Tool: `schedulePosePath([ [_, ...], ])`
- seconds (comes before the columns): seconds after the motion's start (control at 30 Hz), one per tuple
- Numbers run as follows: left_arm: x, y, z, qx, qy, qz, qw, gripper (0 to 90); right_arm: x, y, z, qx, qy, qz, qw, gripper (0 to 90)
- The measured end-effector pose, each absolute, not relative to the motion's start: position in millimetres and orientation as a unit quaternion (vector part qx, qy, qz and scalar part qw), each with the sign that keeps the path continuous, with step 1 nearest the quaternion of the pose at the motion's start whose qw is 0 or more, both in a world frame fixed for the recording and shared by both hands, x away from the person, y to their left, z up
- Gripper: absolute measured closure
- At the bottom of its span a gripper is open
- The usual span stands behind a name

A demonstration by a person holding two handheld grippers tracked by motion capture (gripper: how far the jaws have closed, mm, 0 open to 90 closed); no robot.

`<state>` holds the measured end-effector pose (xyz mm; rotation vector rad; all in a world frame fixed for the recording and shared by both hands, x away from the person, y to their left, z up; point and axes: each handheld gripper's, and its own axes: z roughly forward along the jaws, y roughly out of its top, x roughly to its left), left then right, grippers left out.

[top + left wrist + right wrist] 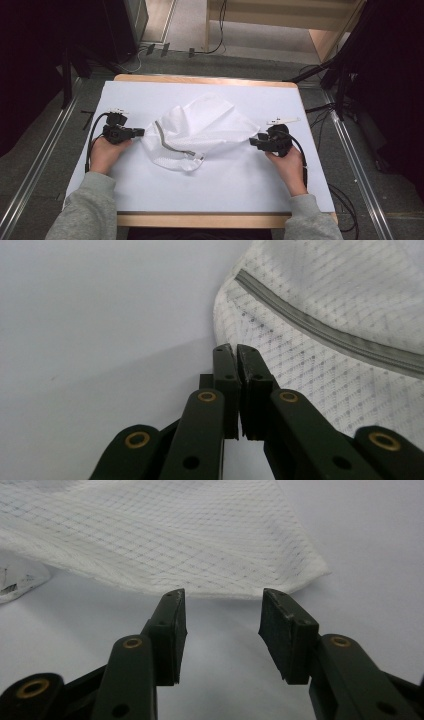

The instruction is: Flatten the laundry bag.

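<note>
Mesh laundry bag [197,132] lies crumpled mid-surface [150,195], zip edge toward left; not yet flattened or folded; left tongs [235,351] clenched on nothing beside its edge; right tongs [222,597] released, poised at opposite corner; grasp judged pending.

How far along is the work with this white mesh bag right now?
Early. The mesh bag lies crumpled on the table, unheld. In hand: the left gripper, shut and empty, sits beside its zipper edge; the right gripper, open, faces a corner. Gripping and straightening remain.
</note>
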<state>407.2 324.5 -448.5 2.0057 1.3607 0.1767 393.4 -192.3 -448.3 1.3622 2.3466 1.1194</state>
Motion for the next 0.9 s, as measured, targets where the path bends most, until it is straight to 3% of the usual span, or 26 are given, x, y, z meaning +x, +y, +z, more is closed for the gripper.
schedulePosePath([
  [0.9,359.1,346.5,-443.6,0.768,0.539,0.040,0.344,88.9,444.4,-190.2,-469.4,0.510,0.779,0.344,0.121,54.8],
])
